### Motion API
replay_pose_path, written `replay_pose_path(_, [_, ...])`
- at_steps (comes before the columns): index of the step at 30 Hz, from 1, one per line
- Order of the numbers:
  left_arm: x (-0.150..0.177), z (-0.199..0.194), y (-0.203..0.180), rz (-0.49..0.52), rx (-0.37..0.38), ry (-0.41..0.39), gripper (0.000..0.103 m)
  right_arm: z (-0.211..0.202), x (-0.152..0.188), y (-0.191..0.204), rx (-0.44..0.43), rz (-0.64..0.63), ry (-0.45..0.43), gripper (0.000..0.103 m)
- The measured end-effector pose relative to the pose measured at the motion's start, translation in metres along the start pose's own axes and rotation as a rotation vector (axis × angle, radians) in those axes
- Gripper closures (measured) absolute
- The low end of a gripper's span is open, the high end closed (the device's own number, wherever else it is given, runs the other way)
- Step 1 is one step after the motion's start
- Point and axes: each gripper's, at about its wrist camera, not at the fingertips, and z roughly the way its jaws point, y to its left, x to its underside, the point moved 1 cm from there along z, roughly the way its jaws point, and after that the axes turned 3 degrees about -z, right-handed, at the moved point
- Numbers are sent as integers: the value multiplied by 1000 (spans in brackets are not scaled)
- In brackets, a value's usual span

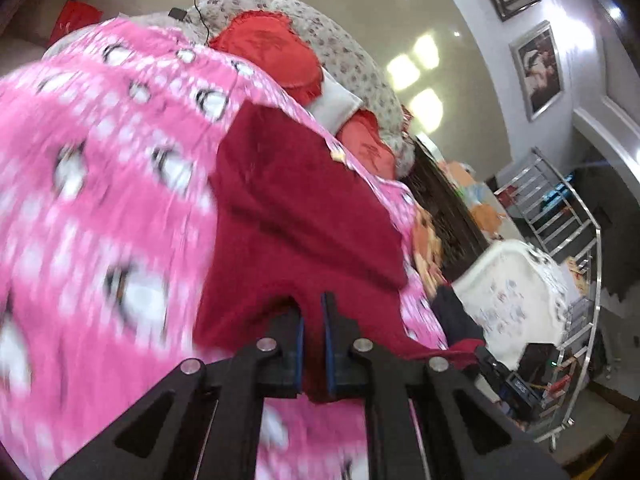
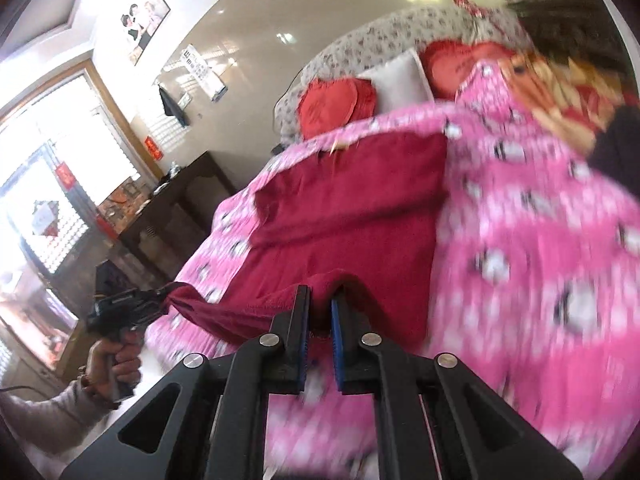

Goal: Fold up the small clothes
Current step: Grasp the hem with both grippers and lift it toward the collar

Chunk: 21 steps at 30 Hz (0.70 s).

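A dark red knit garment (image 1: 304,216) lies on a pink patterned blanket (image 1: 100,200) on a bed. My left gripper (image 1: 313,308) is shut on the garment's near edge, cloth pinched between its blue pads. In the right wrist view the garment (image 2: 352,208) lies spread, partly folded. My right gripper (image 2: 320,300) is shut on another part of its near edge and lifts it a little. The left gripper (image 2: 160,296) shows there too, at the left, held by a hand and gripping a corner of the garment.
Red heart cushions (image 2: 332,108) and a white pillow (image 2: 400,76) lie at the bed's head. A dark wooden cabinet (image 2: 172,216) stands left of the bed. A white table (image 1: 516,296) and a metal rack (image 1: 560,216) stand to the right in the left wrist view.
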Motion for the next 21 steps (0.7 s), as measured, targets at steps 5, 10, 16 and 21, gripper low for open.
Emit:
replay_pose_path(5, [-82, 62, -11, -29, -39, -41, 95, 64, -70, -21, 51, -22, -29, 103])
replay_pose_path(10, [-154, 129, -21, 21, -138, -60, 95, 136, -143, -63, 93, 30, -36, 103])
replay_pose_path(16, [-184, 187, -15, 75, -232, -34, 92, 198, -177, -98, 173, 22, 15, 103])
replay_pose_path(21, [-180, 205, -4, 53, -255, 40, 53, 221, -177, -120, 133, 110, 49, 103])
